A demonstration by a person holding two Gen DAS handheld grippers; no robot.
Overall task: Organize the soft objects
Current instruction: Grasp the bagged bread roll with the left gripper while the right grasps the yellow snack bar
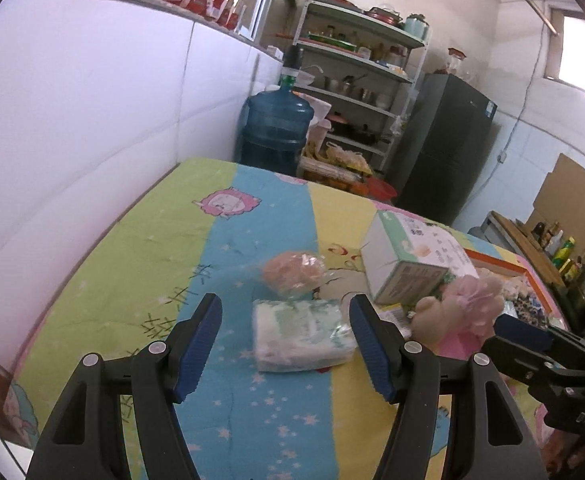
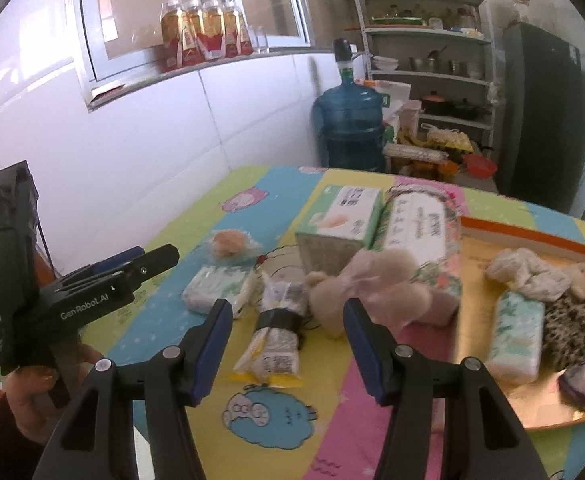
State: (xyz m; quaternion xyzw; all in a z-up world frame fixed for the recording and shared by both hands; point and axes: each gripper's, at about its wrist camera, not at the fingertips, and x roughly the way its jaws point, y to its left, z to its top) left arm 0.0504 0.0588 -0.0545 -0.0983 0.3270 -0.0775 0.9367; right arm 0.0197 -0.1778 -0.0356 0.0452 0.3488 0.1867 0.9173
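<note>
My left gripper is open and empty, with a white and green tissue pack lying between its fingers on the striped cloth. A peach sponge in a clear bag lies just beyond. My right gripper is open and empty, above a taped plastic packet. A beige plush with a pink bow lies just ahead right; it also shows in the left wrist view. The tissue pack and sponge sit to the left. The left gripper shows at the left.
An orange-rimmed tray at the right holds a tissue pack, cloths and a leopard-print item. A green box and a floral tissue pack stand behind the plush. A water jug, shelves and a fridge stand beyond the table.
</note>
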